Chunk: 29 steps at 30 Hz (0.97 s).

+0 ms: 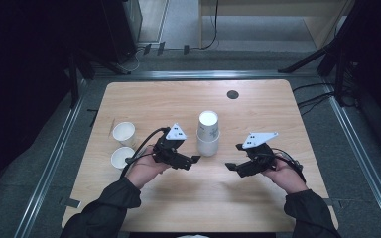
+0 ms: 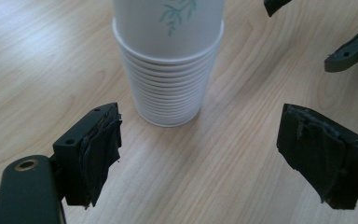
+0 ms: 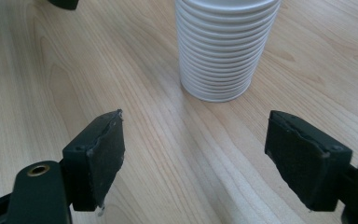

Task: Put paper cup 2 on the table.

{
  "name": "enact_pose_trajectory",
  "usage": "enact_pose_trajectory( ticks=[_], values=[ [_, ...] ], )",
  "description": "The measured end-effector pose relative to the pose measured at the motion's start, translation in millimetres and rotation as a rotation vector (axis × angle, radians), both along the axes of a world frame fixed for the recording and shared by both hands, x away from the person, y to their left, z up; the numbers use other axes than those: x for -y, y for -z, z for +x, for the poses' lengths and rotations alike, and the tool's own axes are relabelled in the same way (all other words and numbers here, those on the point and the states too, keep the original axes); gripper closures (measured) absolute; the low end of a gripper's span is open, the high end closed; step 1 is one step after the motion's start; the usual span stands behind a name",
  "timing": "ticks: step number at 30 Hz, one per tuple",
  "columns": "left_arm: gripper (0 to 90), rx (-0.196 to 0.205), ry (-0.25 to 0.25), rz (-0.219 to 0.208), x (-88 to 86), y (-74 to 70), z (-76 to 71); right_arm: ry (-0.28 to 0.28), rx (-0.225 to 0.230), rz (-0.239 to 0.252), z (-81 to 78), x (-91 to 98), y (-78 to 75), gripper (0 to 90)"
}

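Two dark sleeves (image 1: 104,210) come in at the bottom of the high view, cut off by the edge. Each hand holds a black gripper. The left gripper (image 1: 194,159) sits just left of the cup stack (image 1: 208,133). Its jaws are spread wide and hold nothing. The right gripper (image 1: 233,157) is near the stack on its right side. Its jaws are wide apart too, with nothing between them.

In the left gripper view the stack (image 2: 169,60) stands ahead of the jaws, not touching them. Its top is cut off by the edge. The pads (image 2: 100,156) look rough and torn at the edges. In the right gripper view the stack (image 3: 223,46) is cut off at the top as well.

The stack is made of white paper cups pushed one inside the other. Their rims make many thin rings down the side. The top cup has a small green leaf print. It stands upright on the wooden table (image 1: 258,104).

Left of the stack, well apart, stand two single cups (image 1: 123,133), both open at the top. What is inside them is hard to tell. Behind the stack there is a small dark round spot (image 1: 232,94) on the table.
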<state>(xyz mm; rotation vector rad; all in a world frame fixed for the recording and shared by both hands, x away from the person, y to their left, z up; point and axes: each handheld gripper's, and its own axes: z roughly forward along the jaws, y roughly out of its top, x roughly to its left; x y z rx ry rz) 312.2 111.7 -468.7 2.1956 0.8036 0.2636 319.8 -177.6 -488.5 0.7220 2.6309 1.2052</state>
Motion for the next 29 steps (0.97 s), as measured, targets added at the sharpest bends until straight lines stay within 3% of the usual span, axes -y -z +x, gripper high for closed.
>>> enact_pose_trajectory(
  ticks=[2,13,16,17,21,29],
  values=[
    [13.9,-0.013,-0.007,-0.020,1.9,3.9,-0.9,-0.002,-0.001,-0.006,-3.5,-1.2,0.1,20.3],
    [14.0,-0.010,-0.018,0.021,-1.3,13.0,-1.9,-0.048,0.011,-0.034,-18.6,-7.9,0.1,20.0],
    [14.0,0.025,-0.014,0.067,-1.8,15.8,-2.5,-0.055,0.011,-0.041,-20.0,-9.2,0.7,20.0],
    [14.0,0.026,-0.013,0.060,-3.3,16.0,-1.7,-0.054,0.010,-0.043,-20.4,-9.4,0.8,20.0],
    [14.1,0.020,-0.024,0.046,-6.5,16.6,0.1,-0.054,0.010,-0.036,-20.4,-8.6,0.0,20.0],
    [14.1,-0.002,-0.029,0.086,-7.7,23.8,2.7,-0.050,0.017,-0.028,-20.2,-6.8,-1.1,20.0]
  ],
)
